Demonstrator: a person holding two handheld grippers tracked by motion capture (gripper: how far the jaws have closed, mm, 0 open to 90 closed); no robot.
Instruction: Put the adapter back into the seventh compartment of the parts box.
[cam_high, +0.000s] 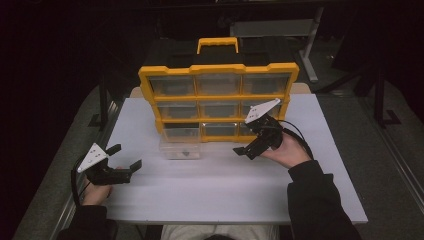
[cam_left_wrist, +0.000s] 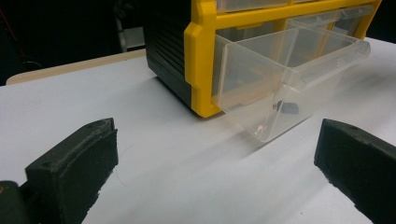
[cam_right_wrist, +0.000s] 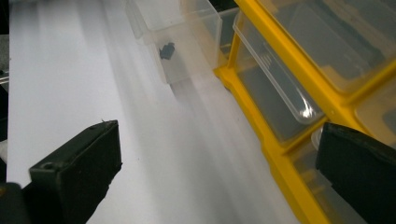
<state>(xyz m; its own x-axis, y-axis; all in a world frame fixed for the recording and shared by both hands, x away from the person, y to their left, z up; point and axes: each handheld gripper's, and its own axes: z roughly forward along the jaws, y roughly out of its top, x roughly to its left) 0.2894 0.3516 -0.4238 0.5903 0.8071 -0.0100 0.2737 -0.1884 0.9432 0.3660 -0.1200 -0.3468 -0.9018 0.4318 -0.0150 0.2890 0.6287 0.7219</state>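
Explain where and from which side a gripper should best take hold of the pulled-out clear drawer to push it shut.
Probably grip the clear drawer by its front lip, coming from the table side: the lip juts outward, facing the person, while the yellow cabinet encloses its rear.

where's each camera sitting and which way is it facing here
High view: above the person's side, looking forward and down at the organizer; forearms, hands, left claw, right claw show.
Left gripper view: rides the left claw, facing the pulled-out drawer.
Right gripper view: rides the right claw, looking along the organizer's front.
All share the drawer with the small dark part.
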